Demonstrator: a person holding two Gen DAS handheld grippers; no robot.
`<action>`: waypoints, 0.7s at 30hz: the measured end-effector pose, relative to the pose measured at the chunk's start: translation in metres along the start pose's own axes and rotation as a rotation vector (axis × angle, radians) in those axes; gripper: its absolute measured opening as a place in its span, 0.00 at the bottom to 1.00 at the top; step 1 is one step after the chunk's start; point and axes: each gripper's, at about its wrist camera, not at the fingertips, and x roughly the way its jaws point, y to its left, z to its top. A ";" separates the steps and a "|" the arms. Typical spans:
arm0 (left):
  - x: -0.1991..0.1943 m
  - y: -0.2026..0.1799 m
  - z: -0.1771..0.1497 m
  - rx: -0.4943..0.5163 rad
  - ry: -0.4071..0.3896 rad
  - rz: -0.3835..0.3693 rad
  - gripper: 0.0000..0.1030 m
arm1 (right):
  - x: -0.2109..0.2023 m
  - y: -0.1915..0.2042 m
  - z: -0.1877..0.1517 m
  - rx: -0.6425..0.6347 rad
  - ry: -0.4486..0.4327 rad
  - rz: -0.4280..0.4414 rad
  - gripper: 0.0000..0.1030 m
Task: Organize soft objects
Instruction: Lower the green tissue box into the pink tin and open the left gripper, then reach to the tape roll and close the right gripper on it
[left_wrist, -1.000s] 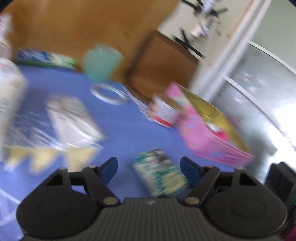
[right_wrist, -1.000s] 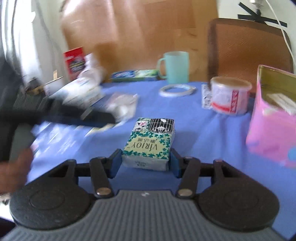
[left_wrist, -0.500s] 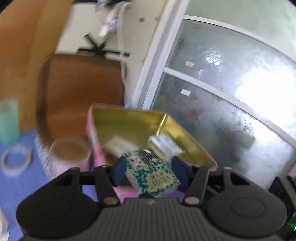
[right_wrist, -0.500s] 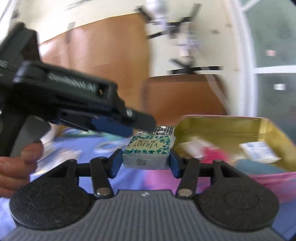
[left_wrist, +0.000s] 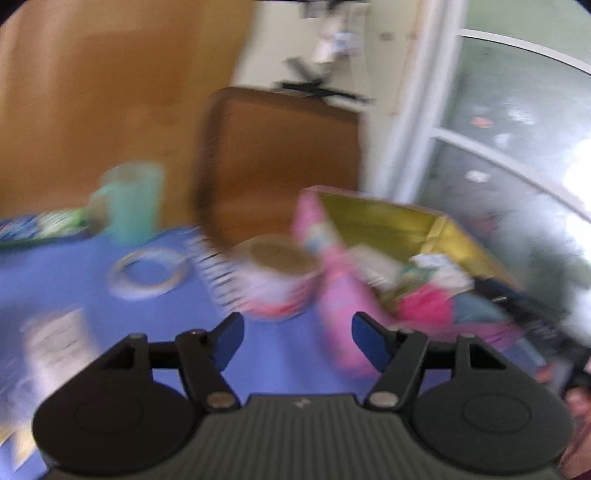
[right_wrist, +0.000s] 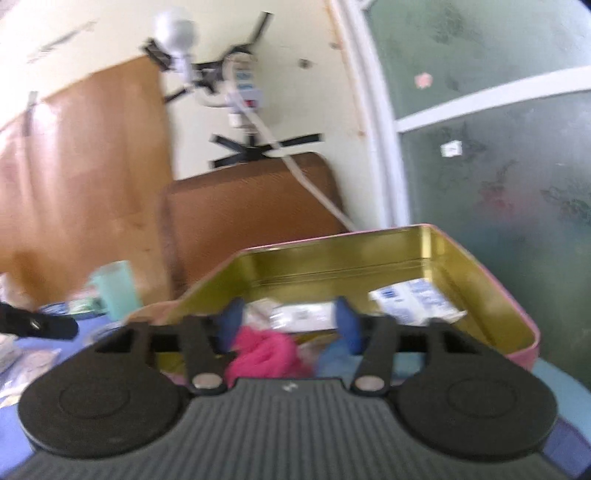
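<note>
A pink tin box with a gold inside (right_wrist: 436, 266) stands on the blue table; it also shows at the right of the left wrist view (left_wrist: 388, 221). Inside lie a pink cloth (right_wrist: 266, 350), a blue cloth (right_wrist: 332, 354) and white tissue packs (right_wrist: 413, 299). My right gripper (right_wrist: 288, 317) is open and empty, just above the box's near side. My left gripper (left_wrist: 297, 332) is open and empty above the table, left of the box. The green tissue pack is not clearly seen; the left view is blurred.
A white and red round tub (left_wrist: 277, 280), a tape ring (left_wrist: 147, 273), a teal mug (left_wrist: 133, 203) and flat packets (left_wrist: 55, 339) are on the blue table. A brown chair back (left_wrist: 277, 158) stands behind. A glass door is at the right.
My right gripper has opened and let go of the green tissue pack over the box. My left gripper has swung back left, away from the box.
</note>
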 end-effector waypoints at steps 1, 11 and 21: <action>-0.006 0.013 -0.004 -0.015 -0.002 0.029 0.64 | 0.002 0.008 0.001 -0.006 0.018 0.047 0.25; -0.049 0.135 -0.059 -0.161 -0.096 0.267 0.64 | 0.084 0.141 0.014 -0.127 0.263 0.404 0.23; -0.066 0.135 -0.069 -0.165 -0.213 0.158 0.62 | 0.253 0.241 -0.009 -0.352 0.457 0.102 0.37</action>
